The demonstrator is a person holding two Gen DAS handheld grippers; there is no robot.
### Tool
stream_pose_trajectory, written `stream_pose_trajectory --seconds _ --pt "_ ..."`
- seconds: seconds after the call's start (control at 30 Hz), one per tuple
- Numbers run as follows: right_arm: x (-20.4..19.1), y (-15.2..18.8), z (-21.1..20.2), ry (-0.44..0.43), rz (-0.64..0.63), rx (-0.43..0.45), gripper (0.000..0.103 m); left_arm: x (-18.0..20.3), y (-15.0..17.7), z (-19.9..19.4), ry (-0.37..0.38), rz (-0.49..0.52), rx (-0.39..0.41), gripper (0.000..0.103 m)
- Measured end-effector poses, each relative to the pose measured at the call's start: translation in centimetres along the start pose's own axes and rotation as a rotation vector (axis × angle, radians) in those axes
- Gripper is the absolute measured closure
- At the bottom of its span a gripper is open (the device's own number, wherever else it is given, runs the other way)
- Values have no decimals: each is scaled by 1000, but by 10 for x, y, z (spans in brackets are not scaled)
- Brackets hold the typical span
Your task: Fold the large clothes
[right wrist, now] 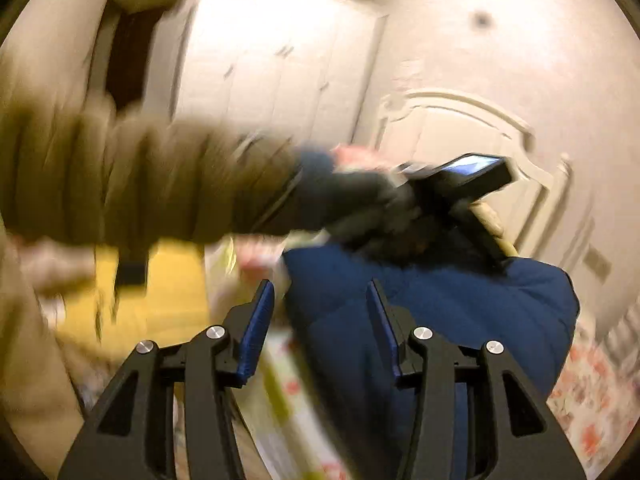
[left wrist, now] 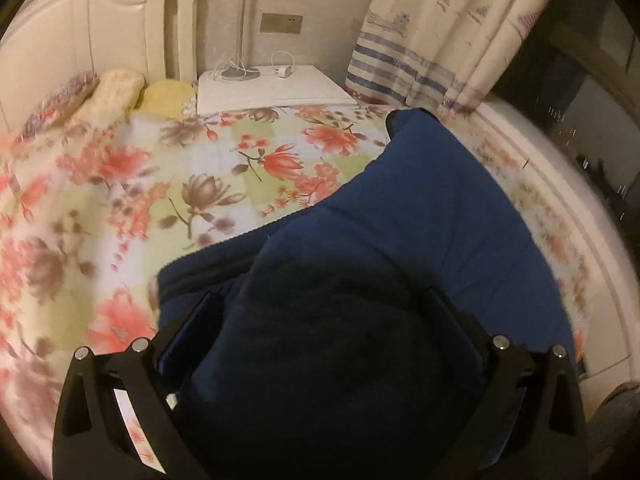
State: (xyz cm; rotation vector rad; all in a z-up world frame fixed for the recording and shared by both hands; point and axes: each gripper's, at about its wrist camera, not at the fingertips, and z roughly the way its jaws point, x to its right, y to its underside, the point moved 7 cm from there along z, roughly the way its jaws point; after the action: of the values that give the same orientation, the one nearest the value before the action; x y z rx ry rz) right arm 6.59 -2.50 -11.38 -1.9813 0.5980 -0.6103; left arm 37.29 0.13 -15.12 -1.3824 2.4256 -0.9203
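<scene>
- The blue garment (left wrist: 420, 216) lies on the bed (left wrist: 120, 208), on the flowered sheet; in the left wrist view it runs from the middle of the frame out toward 2 o'clock, near the mattress edge and the curtain (left wrist: 452, 40).
- Left tool (left wrist: 320, 312): a thick fold of the blue cloth is bunched between its fingers and hides the tips — it looks gripped, jaws held fairly wide by the bulk.
- Right tool (right wrist: 320, 300): partly open, nothing pressed between the pads; the garment sits just beyond, toward 1 o'clock, and one pad overlaps its edge in the view.
- In the right wrist view the person's sleeve (right wrist: 140, 184) crosses from 9 o'clock, carrying the left tool above the garment.
- Step in hand, as I judge it: a fold-over — the left side carries cloth across while the right has let go.
- Next move likely calls for laying the carried fold flat, edges matched, then the right tool taking a fresh edge.
- The views are blurred; the garment's type is unclear.
</scene>
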Motion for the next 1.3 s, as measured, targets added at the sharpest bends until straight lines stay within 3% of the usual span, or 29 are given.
stream_pose_trajectory --seconds 0.13,0.2,0.23,0.3,0.37,0.4,0.47,0.6,0.7,0.77,0.83,0.93,1.0,1.03,1.07,1.1,1.17,1.2,1.3 --pt "53 -9 26 247 107 -70 58 10 -7 0 -58 73 -5 2" --pt "56 -1 63 269 142 -179 58 10 -6 1 -70 84 -5 2" --pt "45 0 77 236 130 -207 59 10 -6 2 -70 83 -4 2" --pt "-11 3 104 136 -23 -270 79 9 -6 1 -67 82 -5 2" --pt "-94 2 99 -116 -258 -244 78 6 -5 2 -43 70 2 2" --pt "-126 3 88 -197 -331 -223 77 5 -4 2 -32 59 2 2" --pt "-141 1 74 -235 -361 -190 77 3 -4 4 -26 53 6 2" --pt "-81 -19 44 -164 -136 -120 71 6 -2 3 -94 79 48 2" --pt "-6 -24 8 -43 96 -33 28 6 -1 2 -134 86 74 2" --pt "33 -19 0 44 205 -37 28 3 -1 6 -113 76 59 2" --pt "43 -22 10 102 214 -52 28 1 -2 10 -91 68 35 2" --pt "53 -17 44 207 217 -137 32 2 -2 10 -100 92 20 2" --pt "39 -3 83 224 153 -246 33 4 -3 8 -115 121 19 2" --pt "25 1 97 198 118 -286 34 5 -3 8 -118 136 15 2" --pt "-1 -1 103 106 74 -286 34 5 -3 8 -119 159 12 2" --pt "-32 -6 100 -58 30 -263 34 6 -4 8 -119 170 12 2" --pt "-76 -14 77 -212 -77 -182 39 6 -5 9 -121 178 9 2" --pt "-88 -17 59 -253 -113 -143 40 7 -5 9 -123 178 11 2" --pt "-49 -23 22 -177 -12 -75 39 5 -5 7 -135 169 38 2"
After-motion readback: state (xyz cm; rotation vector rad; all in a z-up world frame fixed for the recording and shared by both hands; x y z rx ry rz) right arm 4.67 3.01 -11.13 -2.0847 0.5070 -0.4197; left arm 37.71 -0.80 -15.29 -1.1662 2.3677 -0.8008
